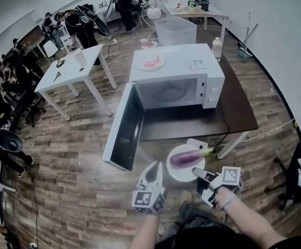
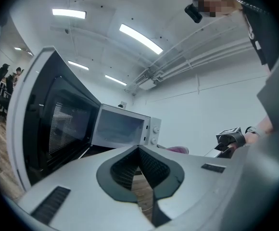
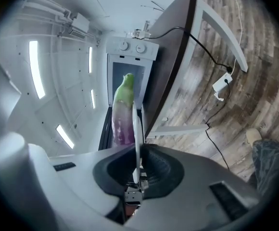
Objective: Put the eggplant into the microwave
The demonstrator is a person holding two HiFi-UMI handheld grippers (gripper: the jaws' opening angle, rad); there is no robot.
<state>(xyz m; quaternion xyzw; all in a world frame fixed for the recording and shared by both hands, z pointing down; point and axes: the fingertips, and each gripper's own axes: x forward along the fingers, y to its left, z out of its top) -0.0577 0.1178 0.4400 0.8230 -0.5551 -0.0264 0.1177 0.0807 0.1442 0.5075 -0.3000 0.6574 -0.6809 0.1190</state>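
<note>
A purple eggplant with a green stem lies on a small white plate, just in front of the dark table. My right gripper is shut on the plate's near rim. In the right gripper view the plate stands edge-on between the jaws, with the eggplant beside it. The white microwave sits on the table, its door swung wide open to the left and its cavity showing. My left gripper is shut and holds nothing, to the left of the plate near the door's lower edge. From the left gripper view, the door is close by.
The dark table carries the microwave, and a plate with something pink lies on its top. A white tub and a bottle stand behind. A white table is at the left. A cable and power strip lie on the floor.
</note>
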